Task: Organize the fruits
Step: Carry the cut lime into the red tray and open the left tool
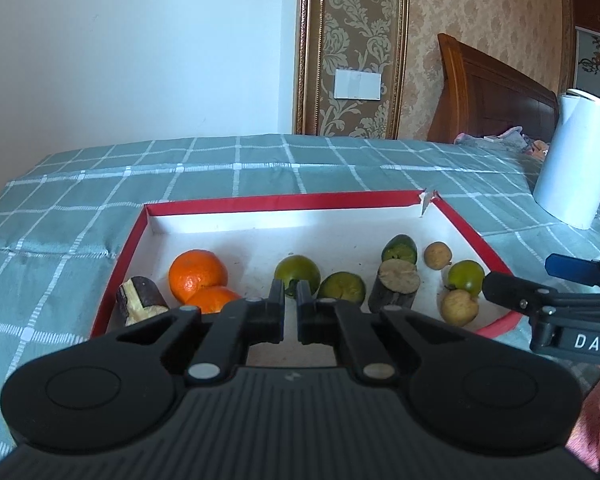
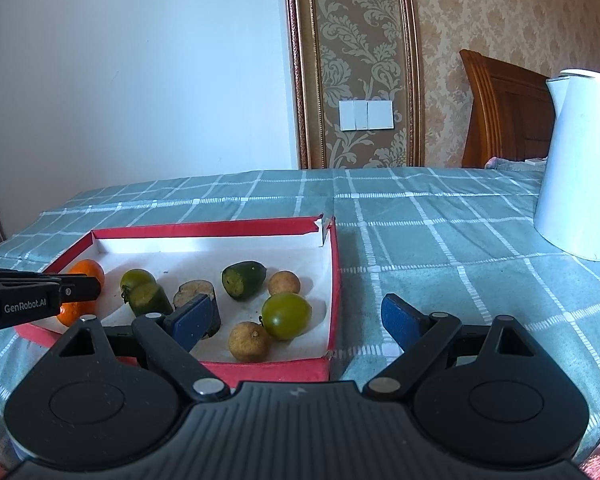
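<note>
on a table covered with a teal checked cloth sits a shallow red-rimmed box with a white floor, and all the fruit lies inside it. at the left end, in the left wrist view, two oranges press together, with a dark-skinned cut piece showing pale flesh just beside them against the left wall. toward the middle lie two green round fruits, one behind the other. further right stands a dark stub with a pale cut face, and behind it a dark green piece with its cut end showing. two small tan round fruits and one green fruit cluster near the right wall.

the left gripper hovers over the near middle of the box with its jaws drawn together, only a thin slit between them, and nothing caught there; the green fruit lies just past its tips. the right gripper has its blue-padded jaws spread wide and grips nothing: one pad is over the box in front of the dark stub, the other out over the cloth, so the box's right wall lies between them. a white kettle stands on the cloth well apart to the right. behind are a plain wall, patterned wallpaper with a light switch, and a wooden headboard.
</note>
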Demonstrator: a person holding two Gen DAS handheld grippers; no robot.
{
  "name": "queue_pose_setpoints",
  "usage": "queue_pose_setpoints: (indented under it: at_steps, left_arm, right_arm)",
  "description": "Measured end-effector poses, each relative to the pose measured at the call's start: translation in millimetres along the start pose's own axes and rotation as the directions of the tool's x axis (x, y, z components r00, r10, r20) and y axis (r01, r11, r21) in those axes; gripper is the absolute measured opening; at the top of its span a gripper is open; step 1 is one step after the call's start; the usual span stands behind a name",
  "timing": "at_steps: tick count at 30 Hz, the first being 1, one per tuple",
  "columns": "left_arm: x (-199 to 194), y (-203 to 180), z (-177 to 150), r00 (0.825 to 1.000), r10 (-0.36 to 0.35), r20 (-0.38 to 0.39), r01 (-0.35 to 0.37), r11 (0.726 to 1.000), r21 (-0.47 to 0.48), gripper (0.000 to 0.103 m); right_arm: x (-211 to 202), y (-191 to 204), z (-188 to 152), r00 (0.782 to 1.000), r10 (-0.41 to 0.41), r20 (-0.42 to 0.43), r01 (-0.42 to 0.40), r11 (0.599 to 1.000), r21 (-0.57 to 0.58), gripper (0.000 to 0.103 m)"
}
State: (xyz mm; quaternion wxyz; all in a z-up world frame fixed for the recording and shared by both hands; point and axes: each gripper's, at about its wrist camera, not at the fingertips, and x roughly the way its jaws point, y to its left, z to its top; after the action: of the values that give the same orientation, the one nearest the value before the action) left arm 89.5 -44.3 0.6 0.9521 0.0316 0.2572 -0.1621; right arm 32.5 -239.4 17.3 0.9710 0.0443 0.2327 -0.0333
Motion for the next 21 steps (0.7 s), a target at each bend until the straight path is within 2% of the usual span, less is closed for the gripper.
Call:
queue_pose_setpoints:
  at_steps: [6, 11, 15, 19, 20, 21]
  left_arm:
    - [-12, 0, -11, 1.000, 0.023, 0.014, -0.023, 1.000, -0.005, 0.008]
    - [-22, -3, -17, 0.999, 0.027, 0.020, -0.027, 1.000, 0.002, 0.014]
    - [-28, -6, -20, 0.998, 0.053, 0.032, -0.053, 0.999, 0.006, 0.029]
    - [-35, -7, -24, 0.996, 0.085, 0.040, -0.085, 0.996, 0.013, 0.037]
    - [-38, -6, -24, 0.995, 0.086, 0.040, -0.087, 0.996, 0.006, 0.046]
    - [-40, -6, -25, 0.995, 0.089, 0.042, -0.089, 0.996, -0.001, 0.060]
  right_arm:
    - [0, 5, -1, 1.000, -0.005, -0.001, 0.005, 1.000, -0.026, 0.092]
    - [0, 6, -3, 1.000, -0.007, -0.002, 0.007, 0.999, -0.032, 0.092]
    - [3, 9, -4, 1.000, -0.017, -0.011, 0.016, 0.999, -0.048, 0.092]
    - [3, 10, -7, 1.000, -0.023, -0.013, 0.023, 0.998, -0.055, 0.092]
    - [3, 10, -7, 1.000, -0.023, -0.011, 0.023, 0.998, -0.055, 0.092]
    - [3, 10, -7, 1.000, -0.021, -0.010, 0.021, 0.998, -0.055, 0.092]
